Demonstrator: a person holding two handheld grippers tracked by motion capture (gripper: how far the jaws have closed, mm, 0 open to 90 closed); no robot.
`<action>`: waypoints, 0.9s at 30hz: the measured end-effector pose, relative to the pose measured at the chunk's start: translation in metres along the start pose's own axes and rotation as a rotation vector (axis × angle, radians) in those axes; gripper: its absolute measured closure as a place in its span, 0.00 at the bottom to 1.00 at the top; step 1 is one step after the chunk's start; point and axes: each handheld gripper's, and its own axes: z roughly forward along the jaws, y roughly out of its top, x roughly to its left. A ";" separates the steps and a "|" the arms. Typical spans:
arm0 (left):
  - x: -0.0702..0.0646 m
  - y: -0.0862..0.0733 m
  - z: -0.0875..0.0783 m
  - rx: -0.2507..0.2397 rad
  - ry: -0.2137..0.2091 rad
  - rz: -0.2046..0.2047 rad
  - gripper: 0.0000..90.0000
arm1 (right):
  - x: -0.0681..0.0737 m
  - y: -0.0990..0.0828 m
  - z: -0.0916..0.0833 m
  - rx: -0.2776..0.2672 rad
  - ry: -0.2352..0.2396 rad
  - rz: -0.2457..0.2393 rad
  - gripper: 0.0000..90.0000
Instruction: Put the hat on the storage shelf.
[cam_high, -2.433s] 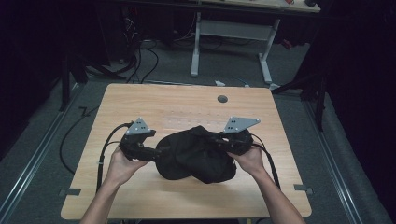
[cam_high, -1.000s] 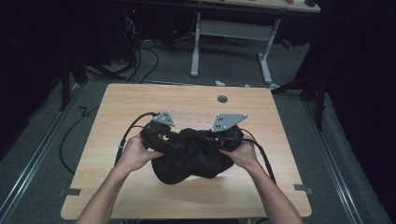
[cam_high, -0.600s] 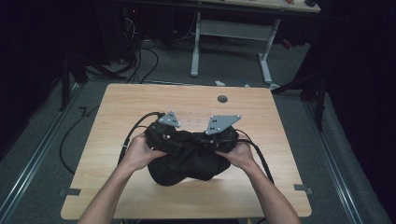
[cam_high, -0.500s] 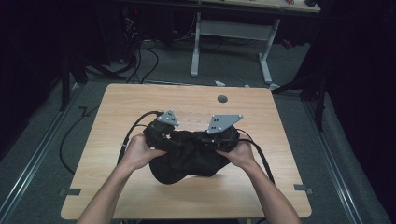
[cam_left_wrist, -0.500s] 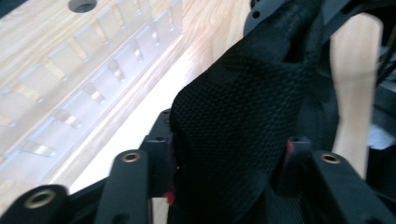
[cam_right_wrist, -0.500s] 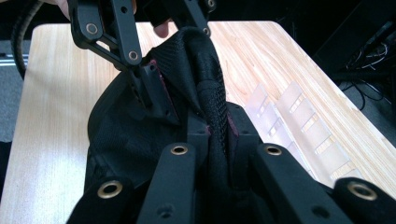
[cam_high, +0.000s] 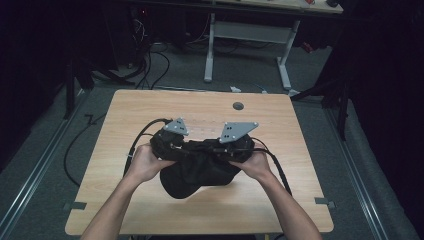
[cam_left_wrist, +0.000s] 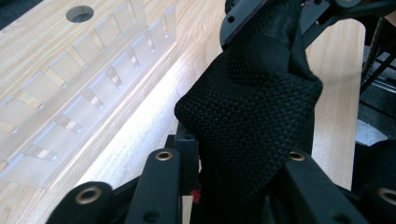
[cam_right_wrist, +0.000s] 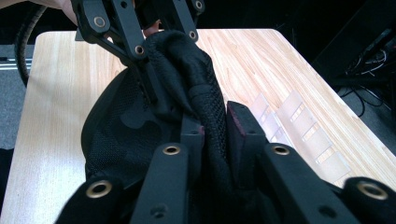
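A black mesh fabric item (cam_high: 196, 170) is bunched up at the middle of the wooden table (cam_high: 120, 115). My left gripper (cam_high: 172, 144) holds its left end and my right gripper (cam_high: 227, 146) its right end, the two close together above the bundle. In the left gripper view my left gripper (cam_left_wrist: 233, 154) is shut on a fold of the black fabric (cam_left_wrist: 252, 112), which hides one jaw. Seen from the right gripper view, my right gripper (cam_right_wrist: 215, 123) is shut on a thick rolled edge of the fabric (cam_right_wrist: 187, 70), and the left gripper (cam_right_wrist: 135, 28) clamps the same edge just beyond.
A clear plastic slotted rack (cam_left_wrist: 88, 60) lies flat on the table beyond the bundle, also in the right gripper view (cam_right_wrist: 299, 116). A round cable hole (cam_high: 238, 106) sits near the far edge. Cables (cam_high: 142, 137) trail from both grippers off the table sides.
Both grippers have come inward from the bundle's two sides and now sit near each other, gathering the fabric between them. Over the last half second they barely moved.
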 end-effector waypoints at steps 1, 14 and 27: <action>0.000 0.000 -0.001 0.001 -0.001 0.006 0.82 | 0.000 0.000 0.000 -0.002 0.001 0.006 0.84; 0.004 0.003 -0.009 -0.029 0.003 -0.005 0.86 | -0.003 0.000 -0.010 -0.028 0.003 0.059 0.59; 0.019 0.006 -0.036 -0.146 0.042 -0.076 0.87 | -0.014 -0.038 -0.050 -0.050 -0.162 0.264 0.55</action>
